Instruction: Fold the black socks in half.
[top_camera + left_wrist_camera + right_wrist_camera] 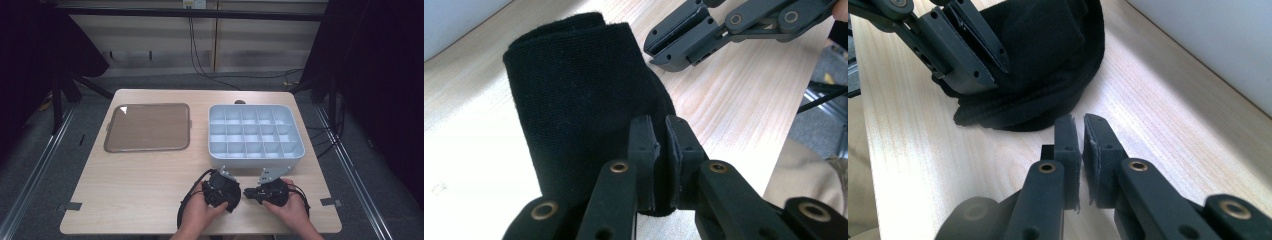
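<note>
A black cloth (pixel 574 100), folded into a thick soft bundle, lies on the wooden table (pixel 135 185) near its front edge. My left gripper (pixel 661 122) is shut on the cloth's near edge, with fabric pinched between its jaws. In the high view the left gripper (pixel 222 190) sits over the cloth at bottom centre. My right gripper (pixel 1079 120) rests just right of the cloth (pixel 1048 40), its jaws nearly together with nothing between them. It points at the left gripper (pixel 973 55) and stays apart from the fabric. The left gripper view has the right gripper (pixel 669 50) at top right.
A brown flat tray (pixel 147 127) lies at the back left. A light blue box (pixel 255 159) with several open compartments stands at the back right, just beyond both hands. Bare wood spreads to the left of the hands.
</note>
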Tool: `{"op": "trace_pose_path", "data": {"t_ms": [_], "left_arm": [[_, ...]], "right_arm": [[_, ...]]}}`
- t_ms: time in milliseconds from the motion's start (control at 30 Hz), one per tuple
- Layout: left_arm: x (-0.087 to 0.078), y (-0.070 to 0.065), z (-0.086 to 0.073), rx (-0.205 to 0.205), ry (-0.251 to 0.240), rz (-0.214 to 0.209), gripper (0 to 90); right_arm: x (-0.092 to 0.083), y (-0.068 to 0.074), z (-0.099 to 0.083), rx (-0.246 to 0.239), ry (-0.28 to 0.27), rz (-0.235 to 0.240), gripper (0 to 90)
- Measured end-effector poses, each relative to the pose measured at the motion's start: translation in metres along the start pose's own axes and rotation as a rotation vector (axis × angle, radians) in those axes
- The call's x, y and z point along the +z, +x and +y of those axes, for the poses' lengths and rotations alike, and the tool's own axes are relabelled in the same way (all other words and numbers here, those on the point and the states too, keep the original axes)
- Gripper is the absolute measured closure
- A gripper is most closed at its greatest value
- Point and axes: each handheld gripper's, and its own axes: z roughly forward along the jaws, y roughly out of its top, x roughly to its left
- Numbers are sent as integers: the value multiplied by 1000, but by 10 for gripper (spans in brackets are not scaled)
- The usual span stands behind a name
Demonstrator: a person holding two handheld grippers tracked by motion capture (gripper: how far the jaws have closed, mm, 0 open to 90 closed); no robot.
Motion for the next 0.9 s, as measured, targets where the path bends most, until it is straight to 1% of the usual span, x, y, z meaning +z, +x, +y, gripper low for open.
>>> {"op": "trace_pose_path", "data": {"t_ms": [33,67,133,200,233,333,433,533,567,633,667,700,733,800,833,867,900], "left_arm": [[0,0,0,-2,-1,-2,826],[0,2,-2,-16,-12,-15,826],[0,2,-2,-20,-16,-19,826],[-1,2,-3,-18,-21,-18,825],[-1,1,-3,-10,-15,-14,824],[-1,0,-3,-11,-15,-9,819],[-2,1,-3,-29,-25,-28,797],[-3,1,-4,-26,-27,-32,785],[-4,2,-4,-17,-21,-39,785],[-5,3,-5,-19,-21,-44,785],[-5,4,-6,-19,-21,-48,785],[-5,4,-6,-19,-28,-51,785],[-5,5,-6,-15,-24,-53,785],[-5,3,-6,-14,-22,-48,785],[-5,3,-5,-9,-22,-45,785],[-5,2,-5,-12,-18,-42,784],[-5,3,-5,-7,-18,-42,782]], "right_arm": [[0,0,0,0,-1,3,848],[0,0,0,-2,1,0,847],[0,1,0,0,1,1,846],[-1,0,0,3,-6,-3,838],[-1,-1,0,8,-9,-6,835],[-3,-1,1,16,-19,-4,826],[-3,-1,1,14,-19,-9,819],[-3,-1,1,9,-18,-12,815],[-3,-1,1,9,-18,-12,815],[-3,-1,1,16,-16,-11,811],[-4,-2,2,27,-25,-9,803],[-5,-1,2,29,-27,-9,795],[-6,-2,3,29,-31,-10,785],[-6,-1,4,32,-35,-10,778],[-8,-1,5,34,-35,-22,770],[-9,0,6,32,-38,-21,764],[-10,0,7,29,-43,-24,754]]}}
